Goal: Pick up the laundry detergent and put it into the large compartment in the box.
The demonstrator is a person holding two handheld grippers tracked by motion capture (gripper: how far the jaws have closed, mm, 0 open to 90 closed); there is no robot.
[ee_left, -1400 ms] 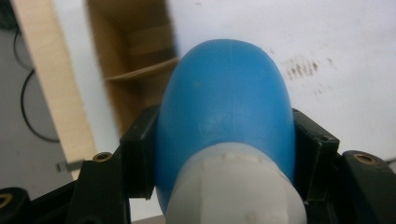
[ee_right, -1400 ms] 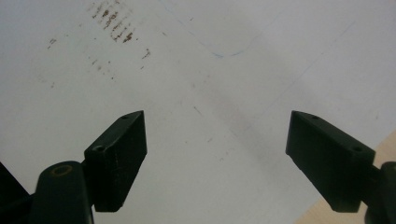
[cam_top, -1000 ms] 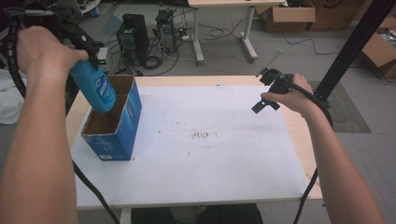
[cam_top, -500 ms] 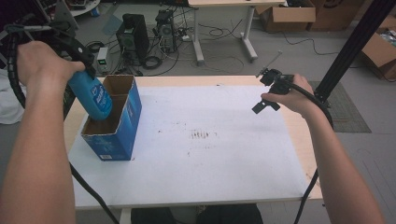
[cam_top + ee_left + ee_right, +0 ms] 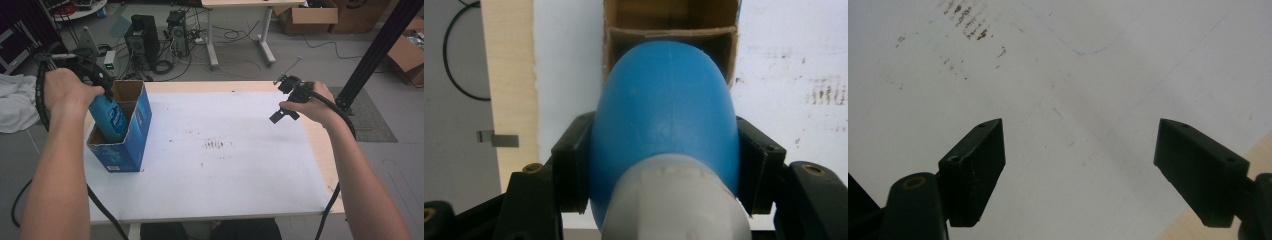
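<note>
At the lower centre of the left gripper view, the left gripper (image 5: 664, 165) was clamped on both sides of a blue bottle (image 5: 664, 105) with a grey cap (image 5: 674, 200). Beyond it, the bottle's far end dipped into the open blue box (image 5: 127, 135) at the left of the high view. At right, the right gripper (image 5: 1080, 170) hung wide open over the white table (image 5: 225, 170).

Blue bottle (image 5: 664, 110) (grey cap (image 5: 674, 205)), blue box (image 5: 131, 131), white table (image 5: 225, 170)
</note>
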